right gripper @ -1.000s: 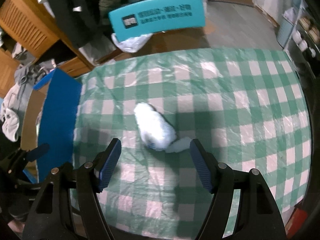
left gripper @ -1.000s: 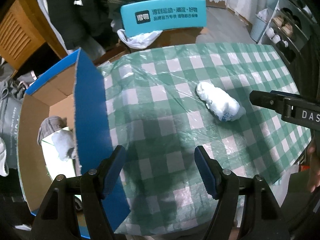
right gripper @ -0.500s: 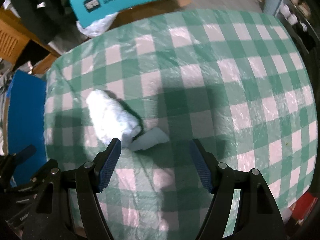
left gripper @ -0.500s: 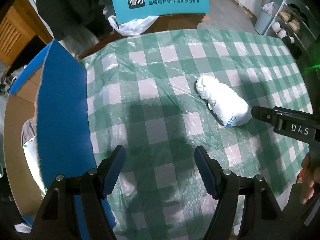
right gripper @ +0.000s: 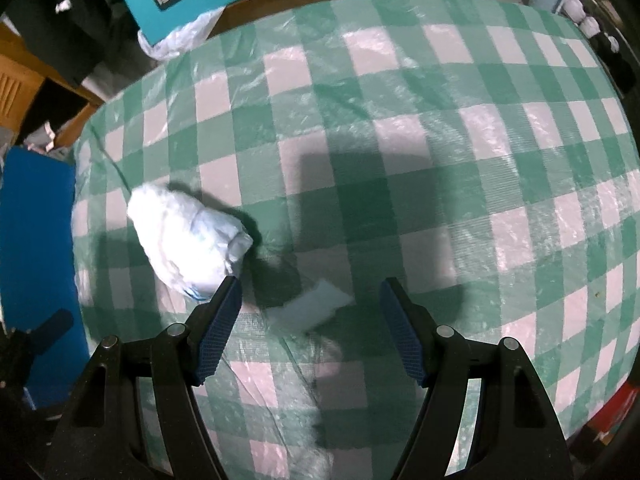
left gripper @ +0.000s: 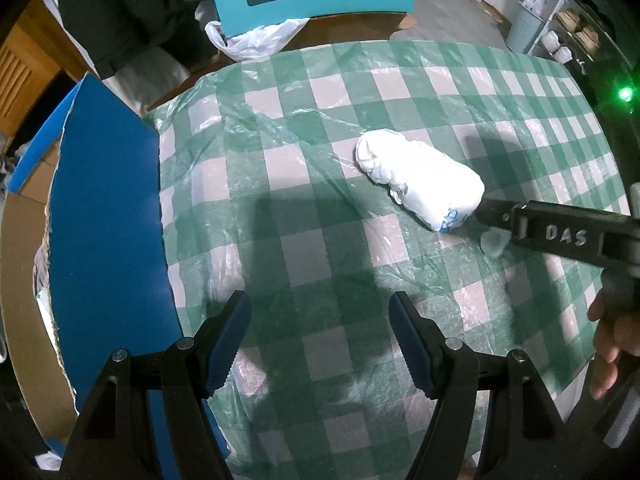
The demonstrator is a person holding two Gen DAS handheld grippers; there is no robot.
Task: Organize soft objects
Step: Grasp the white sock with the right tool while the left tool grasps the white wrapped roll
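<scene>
The white bundle [right gripper: 188, 242] lies on the checked surface [right gripper: 440, 160], touching the spread, empty right tool [right gripper: 310, 320]; it looks soft and light, best pinched across its middle.

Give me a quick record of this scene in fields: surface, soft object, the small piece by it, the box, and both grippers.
surface: green checked tablecloth under clear plastic
soft object: white rolled bundle, lying on the cloth
small piece: pale blue tab beside the bundle
box: blue cardboard box at the table's left edge
left gripper: open, empty
right gripper: open, over the tab
</scene>
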